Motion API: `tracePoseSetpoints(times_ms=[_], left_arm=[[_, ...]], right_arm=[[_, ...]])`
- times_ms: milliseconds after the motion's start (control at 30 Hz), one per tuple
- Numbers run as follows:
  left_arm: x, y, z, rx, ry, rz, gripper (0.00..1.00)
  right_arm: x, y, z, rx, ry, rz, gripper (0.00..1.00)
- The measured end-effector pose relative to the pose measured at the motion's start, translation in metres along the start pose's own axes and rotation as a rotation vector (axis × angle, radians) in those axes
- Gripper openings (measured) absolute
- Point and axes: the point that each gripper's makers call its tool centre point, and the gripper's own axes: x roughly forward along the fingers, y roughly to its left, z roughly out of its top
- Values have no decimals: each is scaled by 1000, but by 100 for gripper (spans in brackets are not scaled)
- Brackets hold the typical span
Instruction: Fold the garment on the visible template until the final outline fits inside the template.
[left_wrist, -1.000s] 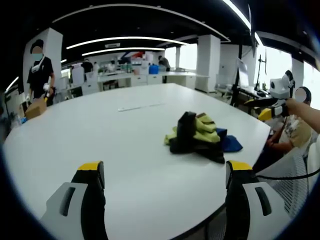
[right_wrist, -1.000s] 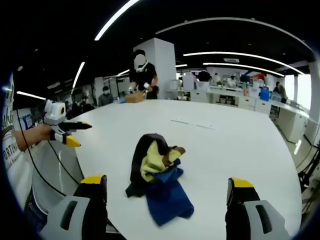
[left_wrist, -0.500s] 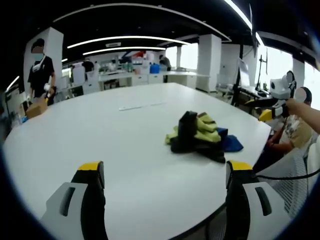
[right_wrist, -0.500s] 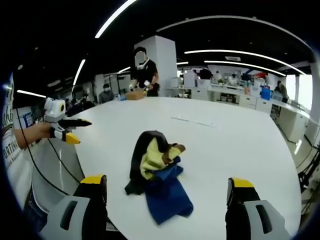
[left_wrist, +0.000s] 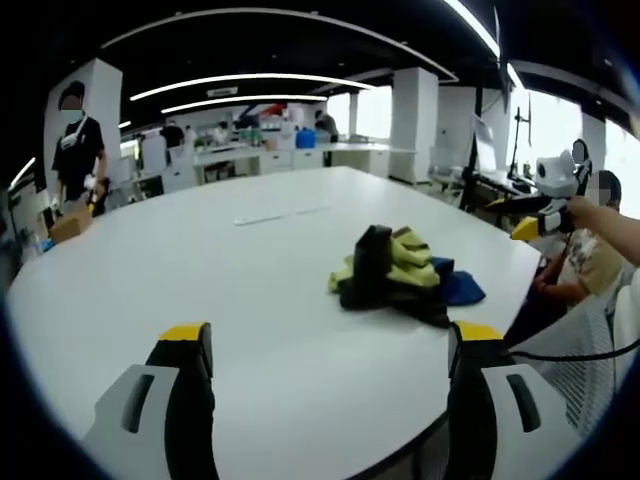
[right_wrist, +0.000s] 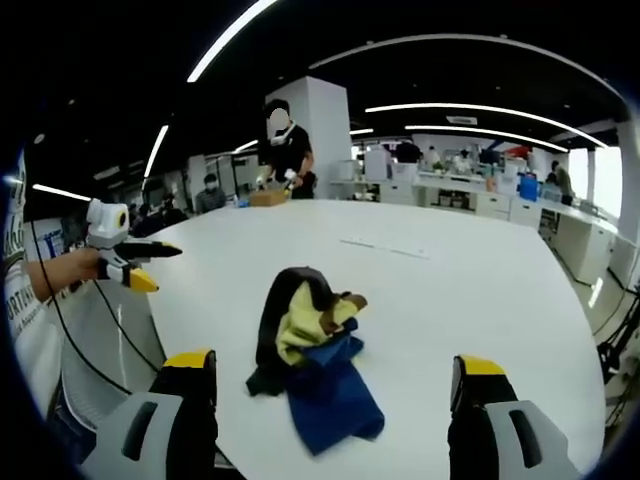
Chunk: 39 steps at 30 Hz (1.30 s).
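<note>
- Garment (left_wrist: 398, 275) (right_wrist: 310, 345): crumpled heap of black, yellow-green and blue fabric, unfolded, lying on the white table.
- Position: near the table edge; at 3 o'clock of centre in the left gripper view.

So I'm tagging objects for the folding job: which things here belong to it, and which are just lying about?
For the job:
- crumpled garment pile, black, yellow and blue
- white table it lies on
- left gripper, open
- right gripper, open

Just lying about:
- cardboard box at the far edge
- pale strip lying mid-table

Soft cloth garment (right_wrist: 310, 370); smooth, matt table (left_wrist: 200, 270).
</note>
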Motion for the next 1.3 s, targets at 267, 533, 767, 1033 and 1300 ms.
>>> tracePoseSetpoints(times_ms=[267, 533, 767, 1033, 1300], left_arm=[[1, -3, 2, 24, -1, -13, 85], [10, -7, 4, 46, -11, -43, 72], [23, -13, 4, 65, -15, -79, 65], [41, -28, 7, 86, -17, -135, 57], [61, -42, 12, 112, -6, -195, 54]], right_arm=[[5, -4, 3, 14, -13, -7, 82], [16, -1, -2, 13, 4, 14, 70], [30, 4, -9, 23, 22, 67, 63], [48, 10, -14, 20, 32, 104, 51], [68, 14, -18, 4, 50, 147, 40]])
